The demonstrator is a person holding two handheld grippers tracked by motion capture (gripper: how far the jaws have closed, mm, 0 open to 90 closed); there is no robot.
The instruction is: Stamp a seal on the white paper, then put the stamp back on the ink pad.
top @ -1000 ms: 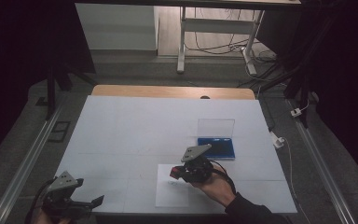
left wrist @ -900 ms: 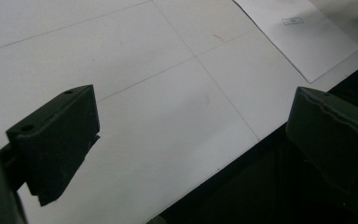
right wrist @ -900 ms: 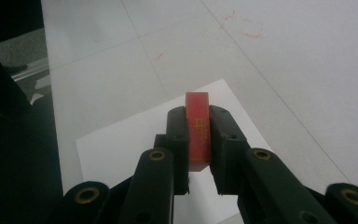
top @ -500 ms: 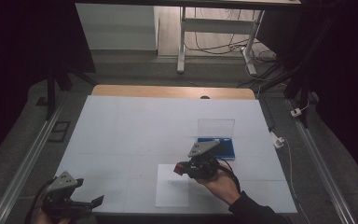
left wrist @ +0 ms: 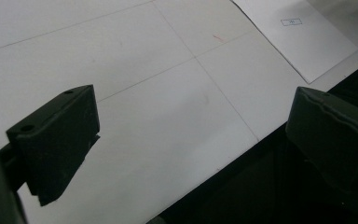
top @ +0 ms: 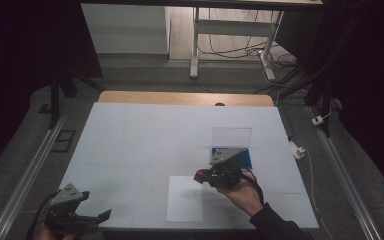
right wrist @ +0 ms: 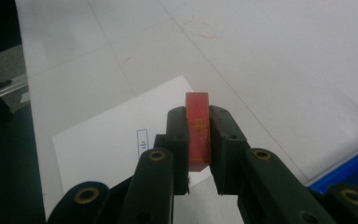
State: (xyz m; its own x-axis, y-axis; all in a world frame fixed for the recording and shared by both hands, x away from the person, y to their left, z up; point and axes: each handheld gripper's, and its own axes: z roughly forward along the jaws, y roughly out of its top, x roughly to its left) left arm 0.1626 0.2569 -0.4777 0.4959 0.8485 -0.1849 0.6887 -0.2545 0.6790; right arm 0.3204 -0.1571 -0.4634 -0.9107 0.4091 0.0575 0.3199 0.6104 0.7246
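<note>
My right gripper [right wrist: 198, 116] is shut on a small red block [right wrist: 198, 133] with faint yellow markings, held upright between the pads. In the high view this gripper [top: 200, 176] hovers just above the table, over the right edge of a white paper sheet [top: 185, 199]. The sheet [right wrist: 103, 140] carries a small printed box. My left gripper [top: 99, 216] rests at the table's front left corner with its jaws wide open and nothing between them. From its own view the left gripper [left wrist: 191, 130] looks across the white table to the sheet [left wrist: 303, 37].
A blue box with a raised clear lid [top: 231, 142] stands just behind the right gripper; its blue edge [right wrist: 354, 168] lies close by. The white tabletop [top: 145, 140] has a wooden strip along the back. Metal rails run down both sides.
The right gripper has drifted a little to the right and up with the red block, toward the blue box. The left gripper has stayed put.
</note>
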